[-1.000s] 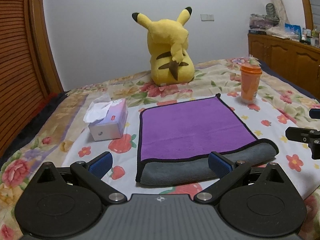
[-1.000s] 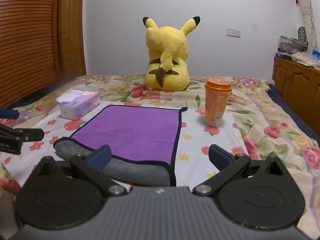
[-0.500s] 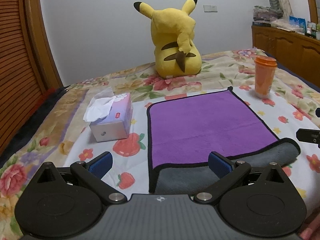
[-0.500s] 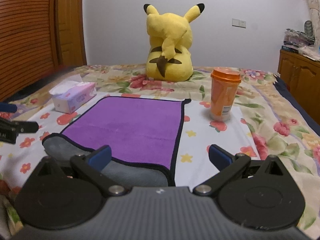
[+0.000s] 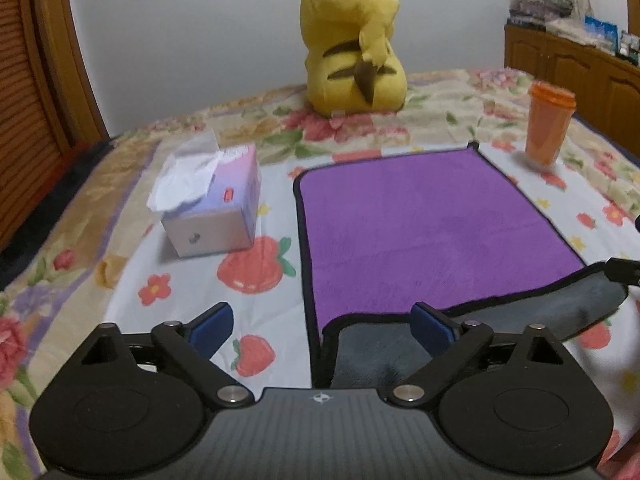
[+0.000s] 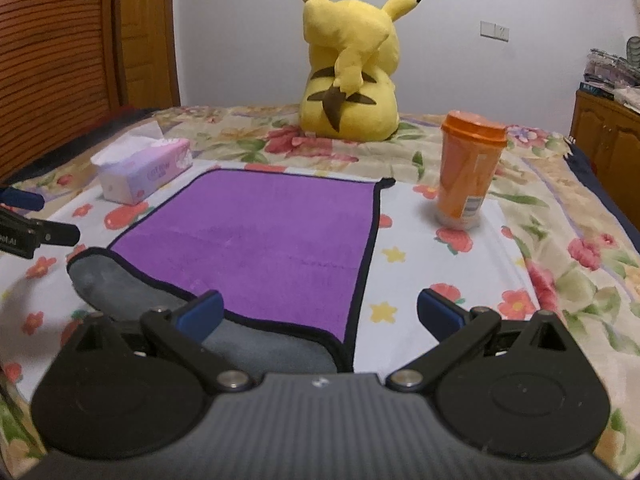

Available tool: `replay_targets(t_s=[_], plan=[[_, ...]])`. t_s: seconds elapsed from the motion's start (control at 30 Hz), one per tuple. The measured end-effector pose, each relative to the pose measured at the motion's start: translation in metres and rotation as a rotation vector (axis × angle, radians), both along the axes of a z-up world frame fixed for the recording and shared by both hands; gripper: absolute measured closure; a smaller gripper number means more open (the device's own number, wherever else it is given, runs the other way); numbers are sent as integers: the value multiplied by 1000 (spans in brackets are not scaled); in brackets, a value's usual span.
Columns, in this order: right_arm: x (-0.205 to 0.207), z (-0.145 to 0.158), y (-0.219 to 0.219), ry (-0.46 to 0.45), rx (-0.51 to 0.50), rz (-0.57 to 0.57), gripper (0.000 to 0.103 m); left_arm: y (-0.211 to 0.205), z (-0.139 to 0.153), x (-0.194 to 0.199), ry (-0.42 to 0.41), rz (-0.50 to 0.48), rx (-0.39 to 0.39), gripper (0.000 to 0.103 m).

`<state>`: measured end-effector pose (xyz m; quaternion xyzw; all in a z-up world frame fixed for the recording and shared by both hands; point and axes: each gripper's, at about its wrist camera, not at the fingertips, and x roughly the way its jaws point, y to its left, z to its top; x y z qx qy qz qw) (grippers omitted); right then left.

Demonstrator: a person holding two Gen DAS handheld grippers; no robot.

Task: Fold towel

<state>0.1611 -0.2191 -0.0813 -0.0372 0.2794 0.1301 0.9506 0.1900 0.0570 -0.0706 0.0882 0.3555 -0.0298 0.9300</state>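
right now the towel (image 5: 420,228) lies flat on the bed (image 5: 132,216), purple side up, with its near edge turned over so the grey underside shows as a rolled band running left to right, across both claws' line of sight. the left gripper (image 5: 322,326) has its fingers wide apart and holds nothing; the near left corner of the towel sits between them, just ahead. the right gripper (image 6: 320,312) is spread the same way, empty, and the near right corner (image 6: 340,344) lies between its fingers, closer to the left one. so each hand has its own corner straight in front, and neither is clearly nearer. i'd judge the next move is a short push forward and down, pinching the grey band at both corners, then carrying it away toward the far edge. a tissue box (image 5: 212,204) stands left of the towel and a cup (image 6: 466,168) right of it, both apart from the cloth.
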Motion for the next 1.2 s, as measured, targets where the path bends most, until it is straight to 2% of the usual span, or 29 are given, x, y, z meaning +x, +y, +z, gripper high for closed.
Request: replay_targets(t_s=[0.17,0.53,0.6,0.73,0.97,1.2], plan=[[8,-9,1,47,-6,9,0,3,-12,10,49,-18,-18,21],[20,-24,3,166,9,56,2,1,-31,25,136,-54,-46,43],[22,-27,4,189,19,66,15,0,-32,24,146,-61,-53,46],[23,-28,3,214,38,79,16,1,-30,24,157,-65,-79,56],[25,-26,0,241,67,103,35,1,-29,23,166,-62,-110,75],[28,-25,-2,251,60,99,38,1,-31,23,159,-52,-100,84]])
